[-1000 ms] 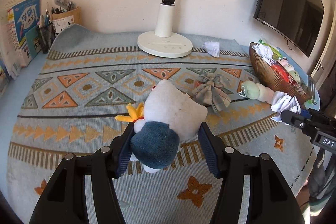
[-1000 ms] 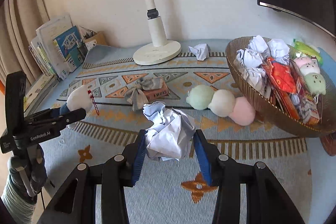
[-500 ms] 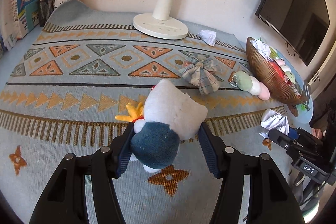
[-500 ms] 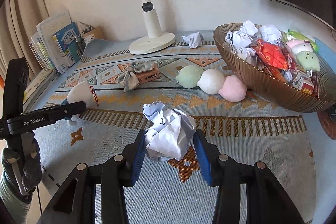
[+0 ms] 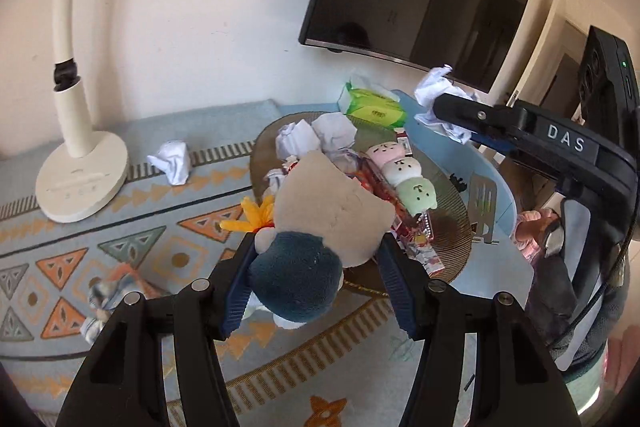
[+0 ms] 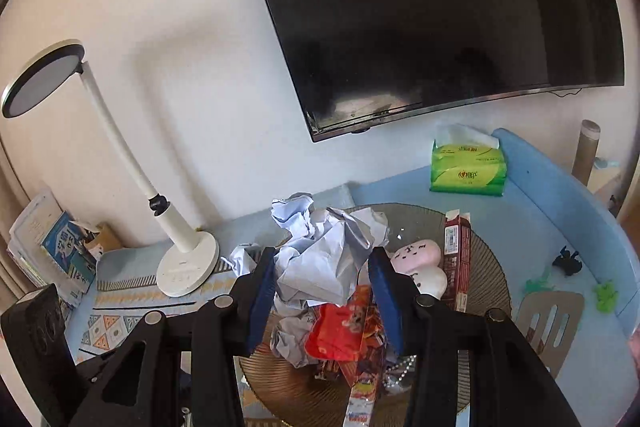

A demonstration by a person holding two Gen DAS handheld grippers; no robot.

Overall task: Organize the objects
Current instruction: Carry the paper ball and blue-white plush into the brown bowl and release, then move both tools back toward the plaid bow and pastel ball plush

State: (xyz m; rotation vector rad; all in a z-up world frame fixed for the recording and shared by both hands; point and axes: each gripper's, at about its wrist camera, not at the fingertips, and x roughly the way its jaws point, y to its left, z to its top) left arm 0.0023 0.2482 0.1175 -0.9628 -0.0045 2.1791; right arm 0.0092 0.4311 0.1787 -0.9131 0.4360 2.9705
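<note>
Your left gripper (image 5: 314, 279) clamps the plush toy (image 5: 320, 231), hiding the bowl's (image 5: 452, 227) near rim ahead. Right gripper (image 6: 326, 291) pinches crumpled paper (image 6: 320, 259) over the bowl, contents beneath probably wrappers.

— Where's the basket (image 6: 486, 269)?
— On the table (image 6: 532, 187), right of the desk lamp (image 6: 182, 263).
— And inside it?
— Paper balls (image 5: 316, 137), snack packs (image 6: 456, 259). A tissue pack (image 6: 468, 169) sits behind it.

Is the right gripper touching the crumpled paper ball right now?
Touching. The right wrist view shows the crumpled paper ball pinched between both blue pads of the right gripper, above the basket.
</note>
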